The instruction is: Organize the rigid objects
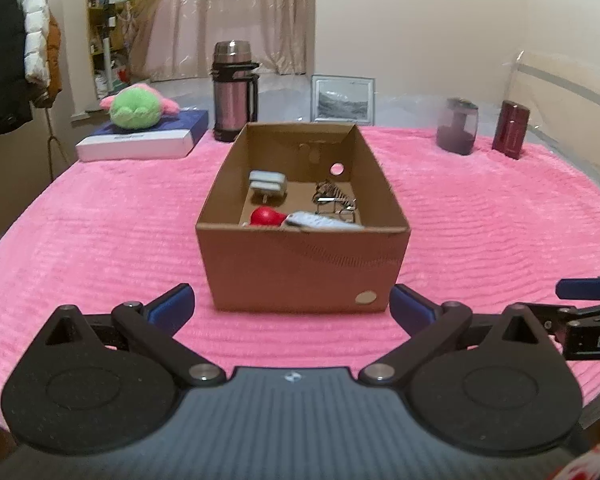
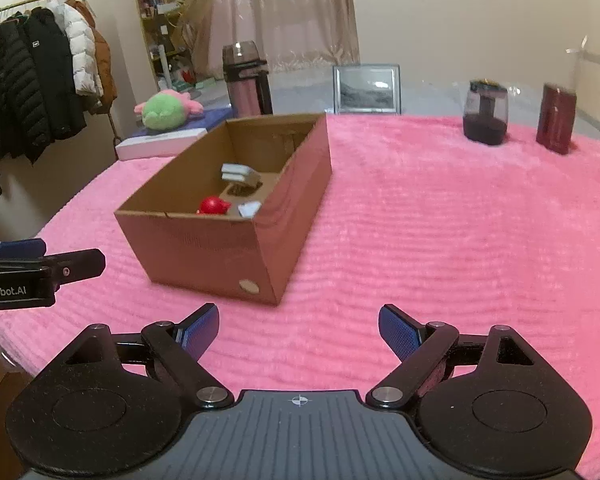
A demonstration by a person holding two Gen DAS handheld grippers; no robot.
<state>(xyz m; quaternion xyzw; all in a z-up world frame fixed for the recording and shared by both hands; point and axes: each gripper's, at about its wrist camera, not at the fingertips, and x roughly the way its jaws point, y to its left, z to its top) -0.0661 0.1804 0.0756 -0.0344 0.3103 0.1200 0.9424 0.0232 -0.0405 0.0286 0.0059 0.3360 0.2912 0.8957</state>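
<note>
Nearest the left wrist camera, the left gripper [image 1: 292, 308] stands with its blue pads spread wide and nothing between them, low over the pink blanket [image 1: 100, 240] that covers the bench. Straight ahead of it, just beyond the fingertips, sits the open cardboard box [image 1: 304, 264], its short wall facing the gripper and its long axis running directly away from it. Inside lie a white charger plug [image 1: 267, 186], a red ball-like piece [image 1: 265, 216], a metal wire item [image 1: 334, 200] and a pale flat object [image 1: 320, 222] against the near wall. The right gripper's tip shows at the right edge, level with the box front. From the right wrist view, the right gripper [image 2: 299, 330] is likewise spread apart and empty, but here the box [image 2: 220, 248] lies ahead and off to the left, turned so one corner points toward the camera. Farther back, well apart from the box, stand a dark jar [image 2: 485, 114] and a maroon container [image 2: 556, 118], closer to the right side. Judging from this, the rigid things already collected are in the box; the left hand is squarely lined up with it, while anything left at the far right would fall to the right hand.
</note>
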